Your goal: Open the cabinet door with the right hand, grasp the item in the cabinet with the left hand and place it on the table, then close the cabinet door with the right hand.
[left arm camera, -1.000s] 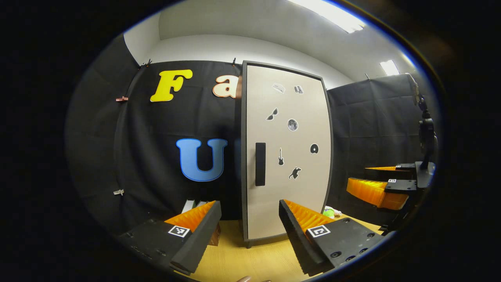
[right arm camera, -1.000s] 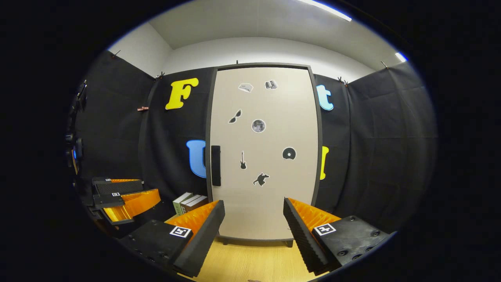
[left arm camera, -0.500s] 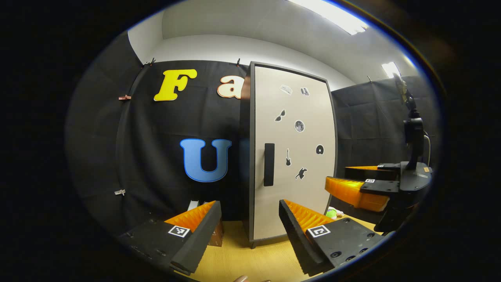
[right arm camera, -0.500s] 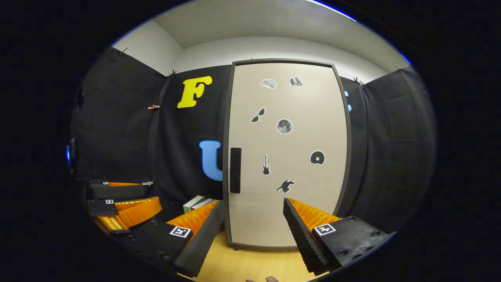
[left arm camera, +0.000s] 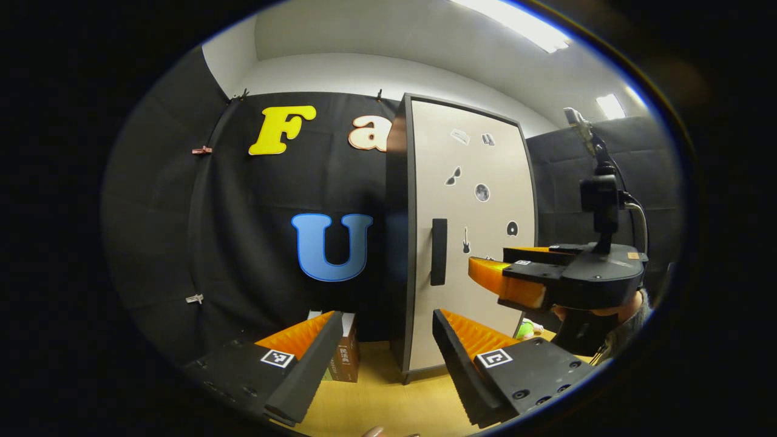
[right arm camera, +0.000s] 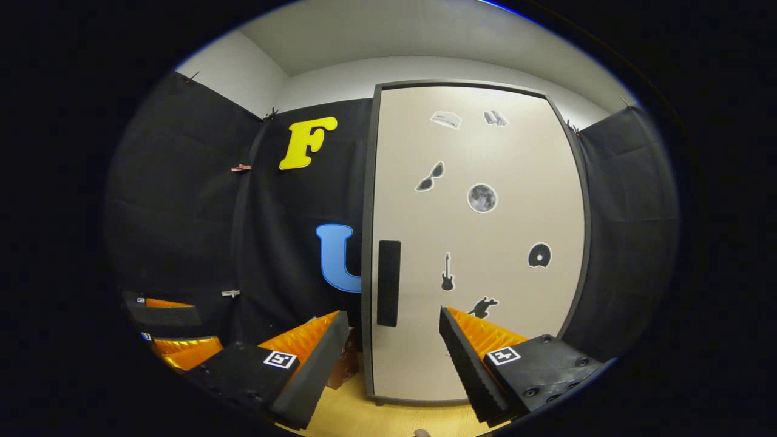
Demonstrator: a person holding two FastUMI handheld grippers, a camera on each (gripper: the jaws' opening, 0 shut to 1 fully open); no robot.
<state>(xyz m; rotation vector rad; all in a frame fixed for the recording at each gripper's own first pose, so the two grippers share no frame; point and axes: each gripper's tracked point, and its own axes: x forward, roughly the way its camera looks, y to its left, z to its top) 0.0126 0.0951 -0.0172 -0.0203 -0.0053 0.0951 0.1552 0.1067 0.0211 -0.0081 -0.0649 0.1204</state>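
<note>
A tall cabinet stands on the table, its beige door (left arm camera: 473,243) (right arm camera: 479,243) closed and dotted with small stickers. A black vertical handle (left arm camera: 438,252) (right arm camera: 388,283) sits at the door's left edge. Whatever is inside is hidden. In the right gripper view, my right gripper (right arm camera: 394,358) is open just short of the door, the handle a little above its left finger. The left gripper view catches that right gripper (left arm camera: 487,258) in a hand (left arm camera: 607,312), level with the handle and to its right. My left gripper (left arm camera: 388,358) (right arm camera: 206,331) is open, back left of the cabinet.
A few books or boxes (left arm camera: 343,358) (right arm camera: 343,364) stand on the wooden table (left arm camera: 376,400) left of the cabinet. A small green object (left arm camera: 525,329) lies low on the table to the cabinet's right. Black cloth walls close in the booth.
My right gripper has moved forward toward the door, which now looms larger. In the left gripper view it has slid left in front of the door, near the handle. Both stay open.
</note>
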